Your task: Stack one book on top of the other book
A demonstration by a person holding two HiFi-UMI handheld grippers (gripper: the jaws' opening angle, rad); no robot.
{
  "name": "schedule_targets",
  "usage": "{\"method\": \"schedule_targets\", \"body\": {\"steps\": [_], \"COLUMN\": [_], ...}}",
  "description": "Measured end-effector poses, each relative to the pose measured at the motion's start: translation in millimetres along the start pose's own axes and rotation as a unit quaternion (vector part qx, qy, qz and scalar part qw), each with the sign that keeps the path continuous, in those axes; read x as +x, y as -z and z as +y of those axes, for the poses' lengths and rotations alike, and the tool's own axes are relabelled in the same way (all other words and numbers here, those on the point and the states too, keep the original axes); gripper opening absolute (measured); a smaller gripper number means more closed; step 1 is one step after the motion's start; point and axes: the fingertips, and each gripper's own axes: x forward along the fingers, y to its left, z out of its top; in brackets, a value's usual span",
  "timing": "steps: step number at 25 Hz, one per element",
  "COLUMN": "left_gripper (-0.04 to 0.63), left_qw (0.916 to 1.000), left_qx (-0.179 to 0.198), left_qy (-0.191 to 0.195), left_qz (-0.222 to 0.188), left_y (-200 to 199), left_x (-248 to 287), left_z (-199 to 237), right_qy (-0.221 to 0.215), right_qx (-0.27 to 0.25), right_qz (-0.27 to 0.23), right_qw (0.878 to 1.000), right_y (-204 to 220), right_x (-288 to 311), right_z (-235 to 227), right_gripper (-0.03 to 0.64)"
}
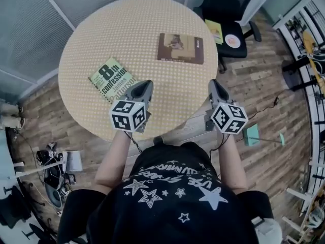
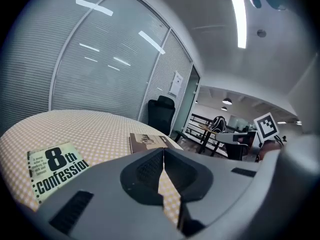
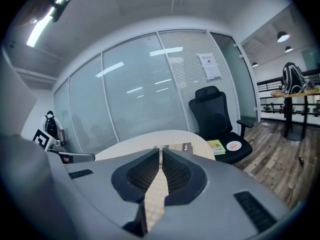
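A green book titled "8th confession" lies flat at the near left of the round table; it also shows low left in the left gripper view as the green book. A brown book lies flat further back, right of centre, seen again as the brown book and, edge on, as the brown book. My left gripper hovers shut and empty just right of the green book. My right gripper is shut and empty over the table's near right edge.
A black office chair stands behind the table at the right, with a yellow-green booklet and a round disc on its seat. Glass partition walls run behind the table. Cables and gear lie on the wooden floor at the left.
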Motion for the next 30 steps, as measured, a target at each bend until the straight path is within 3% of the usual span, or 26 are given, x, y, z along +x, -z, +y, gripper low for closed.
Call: {"method": "schedule_targets", "body": {"steps": [9,20,28,30], "left_gripper": [0.011,0.012,0.014,0.065], "left_qw": [0.9997,0.9975,0.9912,0.9896], "left_qx": [0.003,0.005,-0.019,-0.032], "left_qy": [0.002,-0.041,-0.077,-0.082], "left_qz": [0.025,0.058,0.106,0.114], "left_y": [-8.2,-18.1,-1.0,3.2], "left_x": [45.9,127.1,175.8,186.4], "left_z": [21.4,55.8,80.0,87.3], "right_qy": [0.029,-0.006,-0.047,-0.055], "right_qx": [0.02,0.042,0.066,0.078], "right_qz": [0.025,0.071,0.142,0.158], "right_qw": [0.999,0.997,0.987,0.983], "right_y": [5.0,-1.9,25.6,32.7], "right_x": [20.6,111.9,165.2,179.0], "right_z": [-33.9,-92.3,-123.0,-129.2], "right_gripper": [0.034,0.034,0.035,0.035]}}
